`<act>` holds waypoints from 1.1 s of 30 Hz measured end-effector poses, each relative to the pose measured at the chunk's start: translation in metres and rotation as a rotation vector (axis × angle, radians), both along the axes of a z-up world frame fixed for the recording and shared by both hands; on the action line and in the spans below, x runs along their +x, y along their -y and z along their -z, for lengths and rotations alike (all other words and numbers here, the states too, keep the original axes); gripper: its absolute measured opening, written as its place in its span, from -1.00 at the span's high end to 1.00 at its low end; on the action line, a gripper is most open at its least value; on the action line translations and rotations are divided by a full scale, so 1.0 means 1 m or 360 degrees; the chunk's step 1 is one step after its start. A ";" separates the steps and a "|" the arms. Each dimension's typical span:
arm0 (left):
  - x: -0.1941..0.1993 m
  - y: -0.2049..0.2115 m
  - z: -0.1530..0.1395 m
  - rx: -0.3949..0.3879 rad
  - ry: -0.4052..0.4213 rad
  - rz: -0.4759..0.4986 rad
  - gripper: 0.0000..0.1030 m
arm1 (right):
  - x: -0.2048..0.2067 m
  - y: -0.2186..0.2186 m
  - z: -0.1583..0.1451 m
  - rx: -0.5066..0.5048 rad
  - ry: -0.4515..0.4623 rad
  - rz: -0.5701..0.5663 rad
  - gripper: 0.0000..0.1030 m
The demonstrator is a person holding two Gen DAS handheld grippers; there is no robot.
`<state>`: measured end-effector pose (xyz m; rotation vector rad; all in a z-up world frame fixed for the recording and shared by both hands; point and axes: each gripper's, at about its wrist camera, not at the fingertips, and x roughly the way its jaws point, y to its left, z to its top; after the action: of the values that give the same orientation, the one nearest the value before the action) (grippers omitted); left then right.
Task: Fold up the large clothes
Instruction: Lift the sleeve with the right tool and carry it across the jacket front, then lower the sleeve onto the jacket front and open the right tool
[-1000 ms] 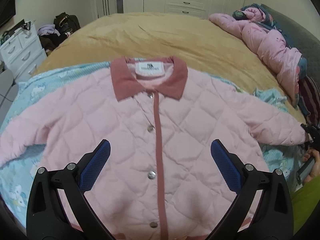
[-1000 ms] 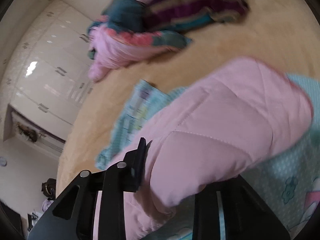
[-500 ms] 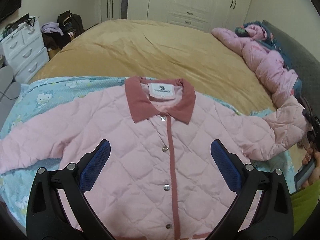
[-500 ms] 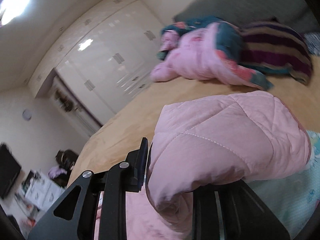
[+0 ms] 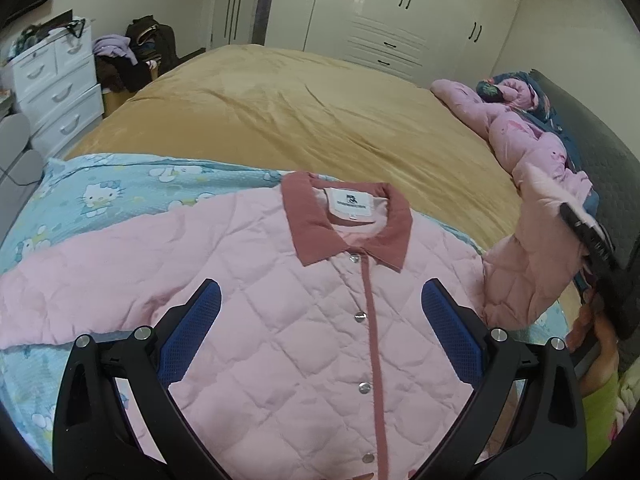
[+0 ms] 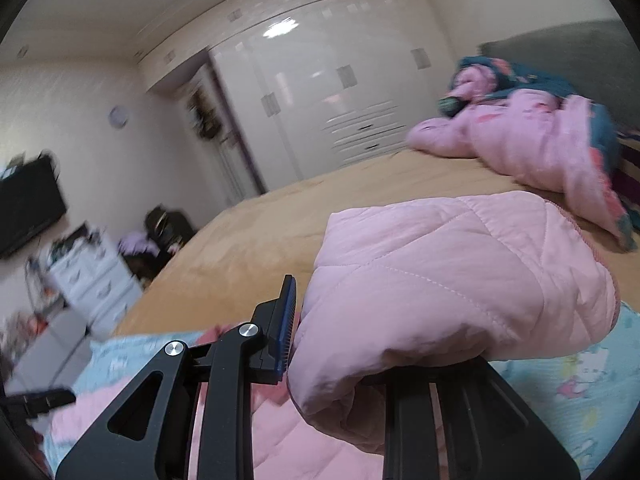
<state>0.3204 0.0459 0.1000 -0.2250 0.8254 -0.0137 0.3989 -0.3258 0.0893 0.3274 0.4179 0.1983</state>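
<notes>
A pink quilted jacket (image 5: 304, 320) lay front-up, buttoned, on a blue cartoon-print blanket (image 5: 100, 196) spread over the tan bed (image 5: 300, 120). The left gripper (image 5: 320, 320) hovered above the jacket's chest, its jaws wide apart and holding nothing. The right gripper (image 6: 332, 340) had its jaws clamped on the jacket's sleeve (image 6: 452, 276), which was lifted clear of the blanket and bent up beside the jacket body.

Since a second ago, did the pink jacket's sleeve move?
Yes. The sleeve in the right gripper went up off the blue blanket, now standing against the dark headboard.
</notes>
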 end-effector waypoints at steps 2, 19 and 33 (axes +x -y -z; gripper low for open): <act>0.000 -0.006 0.001 -0.0019 0.0007 -0.0009 -0.83 | 0.001 -0.027 0.005 -0.0035 -0.0010 -0.0089 0.57; 0.008 -0.031 0.047 -0.0088 -0.0082 -0.0059 -0.83 | 0.010 -0.170 0.128 -0.0080 -0.0511 -0.0451 0.10; 0.012 -0.037 0.077 -0.0175 -0.0164 -0.0063 -0.83 | -0.036 -0.073 0.130 0.0716 -0.0489 -0.0047 0.50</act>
<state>0.3327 0.0826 0.0232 -0.3483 0.9235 -0.0103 0.3625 -0.2524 -0.0405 0.8000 0.6830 0.2720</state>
